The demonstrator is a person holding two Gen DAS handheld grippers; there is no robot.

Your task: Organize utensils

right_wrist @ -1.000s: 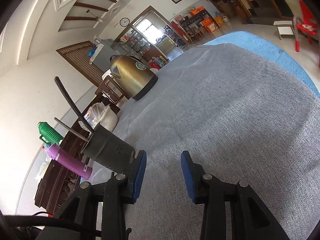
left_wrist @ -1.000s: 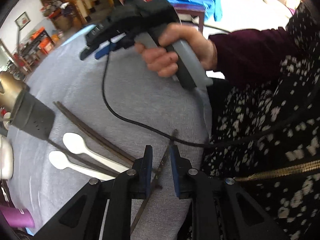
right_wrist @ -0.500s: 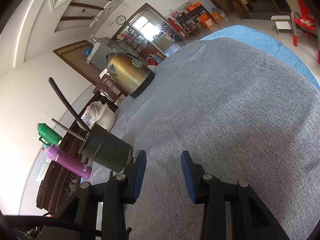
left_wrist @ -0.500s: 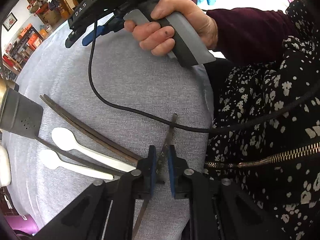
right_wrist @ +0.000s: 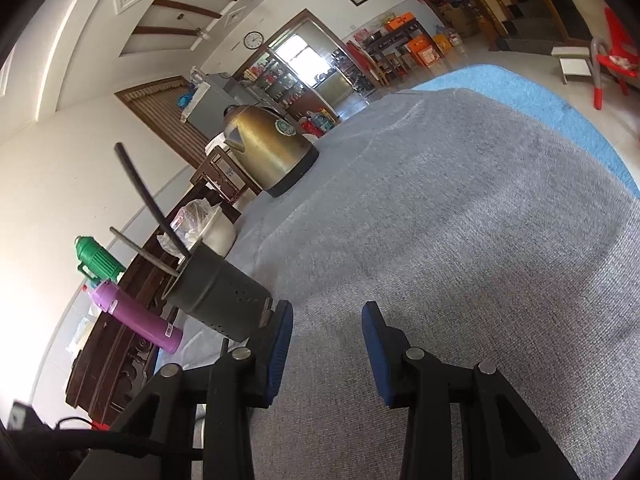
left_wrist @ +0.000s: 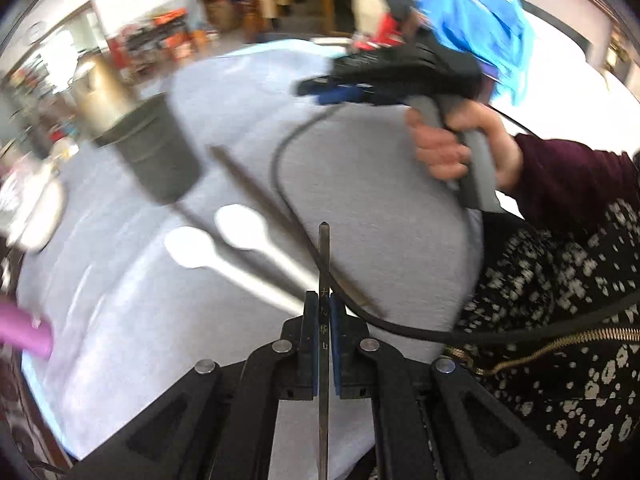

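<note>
Grey woven cloth (left_wrist: 400,220), left tongs (left_wrist: 324,320) clamping slim dark chopstick (left_wrist: 323,264), right tongs (right_wrist: 326,344) parted, empty

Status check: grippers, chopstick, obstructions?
Left gripper shut on chopstick. Right gripper open, empty. Holder ahead; black cable crosses the path.

Gold kettle (right_wrist: 269,151), purple flask (right_wrist: 136,322), green thermos (right_wrist: 97,258), perhaps a bagged white pot (right_wrist: 212,229).
</note>
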